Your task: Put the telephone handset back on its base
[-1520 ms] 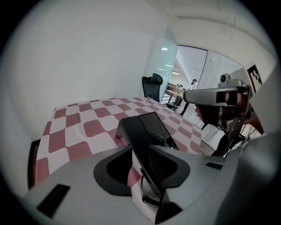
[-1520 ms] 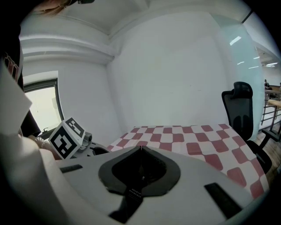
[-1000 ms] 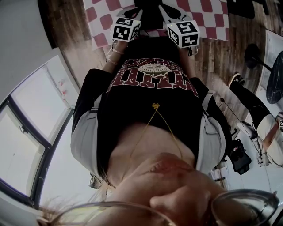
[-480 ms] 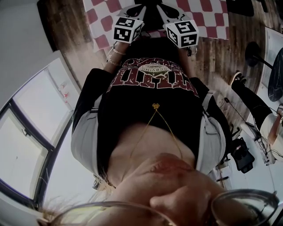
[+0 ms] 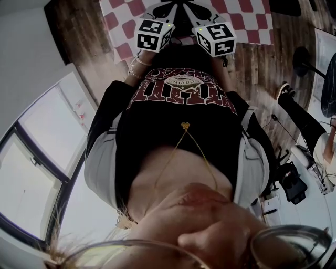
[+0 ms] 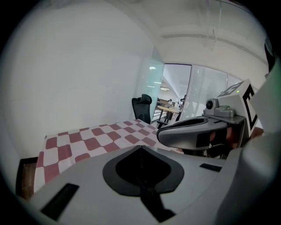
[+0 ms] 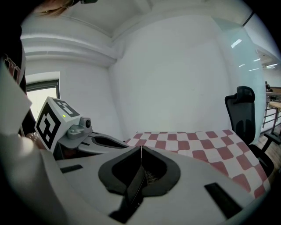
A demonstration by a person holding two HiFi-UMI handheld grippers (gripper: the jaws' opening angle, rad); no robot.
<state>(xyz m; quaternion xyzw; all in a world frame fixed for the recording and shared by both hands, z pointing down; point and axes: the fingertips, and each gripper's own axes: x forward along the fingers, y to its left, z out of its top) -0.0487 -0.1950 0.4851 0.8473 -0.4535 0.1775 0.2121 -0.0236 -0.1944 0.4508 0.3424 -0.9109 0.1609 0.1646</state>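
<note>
No telephone, handset or base shows in any view. My left gripper [image 6: 140, 146] is held level over the near edge of the table, its jaws shut tip to tip with nothing between them. My right gripper [image 7: 141, 147] is beside it, also shut and empty. Each one shows in the other's view: the right gripper [image 6: 189, 131] at the right, the left gripper [image 7: 95, 141] at the left. In the head view only their marker cubes, left [image 5: 153, 35] and right [image 5: 216, 38], stand out in front of my torso.
A table with a red-and-white checkered cloth [image 6: 92, 139] [image 7: 199, 141] [image 5: 251, 16] lies ahead, against a white wall. A black office chair [image 7: 242, 115] [image 6: 142, 107] stands beyond its far end. Wooden floor [image 5: 79, 31], a window [image 5: 37, 157] and another person's leg [image 5: 299, 118] surround me.
Both marker cubes have shifted slightly, the left one a little to the right. The room at the right of the head view has slid a bit.
</note>
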